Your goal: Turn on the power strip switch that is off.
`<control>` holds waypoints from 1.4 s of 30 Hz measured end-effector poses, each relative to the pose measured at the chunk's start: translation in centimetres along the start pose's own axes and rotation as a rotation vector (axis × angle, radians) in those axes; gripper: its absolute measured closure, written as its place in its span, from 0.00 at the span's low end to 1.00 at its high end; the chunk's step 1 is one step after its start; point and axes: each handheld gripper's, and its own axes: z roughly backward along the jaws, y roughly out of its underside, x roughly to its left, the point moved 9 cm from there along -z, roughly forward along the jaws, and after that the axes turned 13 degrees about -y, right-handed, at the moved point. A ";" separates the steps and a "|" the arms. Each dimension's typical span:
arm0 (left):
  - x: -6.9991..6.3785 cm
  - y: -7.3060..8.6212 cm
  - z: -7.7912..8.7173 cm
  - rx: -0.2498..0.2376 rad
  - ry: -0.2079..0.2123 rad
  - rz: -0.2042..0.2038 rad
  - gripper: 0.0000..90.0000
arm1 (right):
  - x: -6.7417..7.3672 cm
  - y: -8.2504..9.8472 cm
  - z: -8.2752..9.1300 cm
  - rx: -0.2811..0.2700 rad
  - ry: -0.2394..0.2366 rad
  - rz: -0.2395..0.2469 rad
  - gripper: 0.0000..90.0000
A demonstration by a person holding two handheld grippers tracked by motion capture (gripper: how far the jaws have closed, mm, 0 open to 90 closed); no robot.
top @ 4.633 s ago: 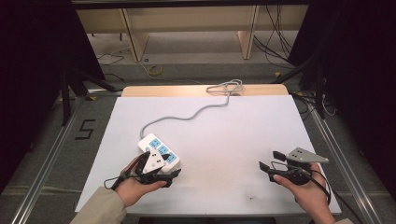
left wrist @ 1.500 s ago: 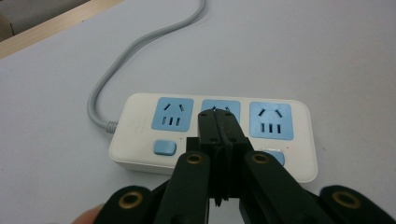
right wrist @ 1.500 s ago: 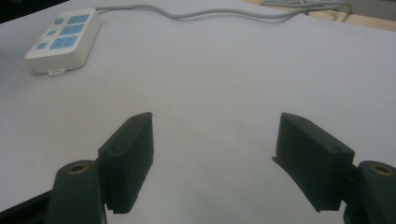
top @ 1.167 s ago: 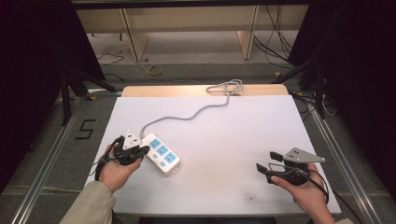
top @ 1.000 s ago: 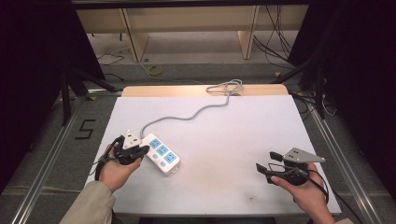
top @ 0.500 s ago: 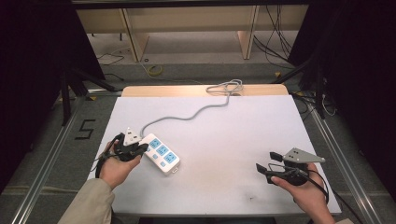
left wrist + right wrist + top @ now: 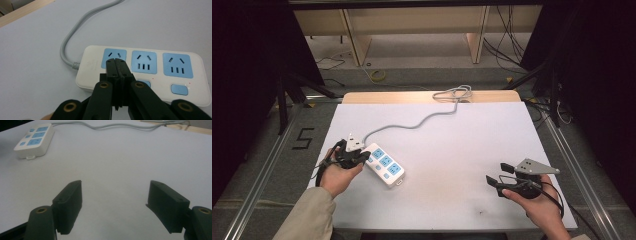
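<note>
Left gripper (image 7: pixel 117 65) has its jaws pressed together, tips over the near-left end of the white power strip (image 7: pixel 384 164) on the table (image 7: pixel 472 145). Right gripper (image 7: pixel 113 195) gapes empty, well apart at the near right. The grey cord (image 7: pixel 422 120) snakes away to the far edge.

My left tongs (image 7: pixel 362 159) slid from the near side of the white blue-socketed power strip (image 7: pixel 384 165) to its cable end, turning it slightly.
</note>
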 end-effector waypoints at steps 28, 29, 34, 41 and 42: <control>0.6 0.1 -1.5 0.046 -0.008 -0.009 1.00 | 0.1 0.1 -0.3 0.011 -0.008 0.003 0.31; 0.6 0.1 -1.5 0.048 -0.007 -0.012 1.00 | 0.1 0.1 -0.3 0.011 -0.008 0.003 0.31; 0.5 0.3 -1.9 0.069 0.002 -0.013 1.00 | 0.1 0.1 -0.3 0.010 -0.009 0.003 0.31; 0.2 0.2 -2.3 0.078 0.007 -0.022 1.00 | 0.1 0.1 -0.4 0.012 -0.009 0.002 0.31; 0.2 0.2 -2.3 0.078 0.009 -0.022 1.00 | 0.1 0.1 -0.4 0.012 -0.009 0.002 0.31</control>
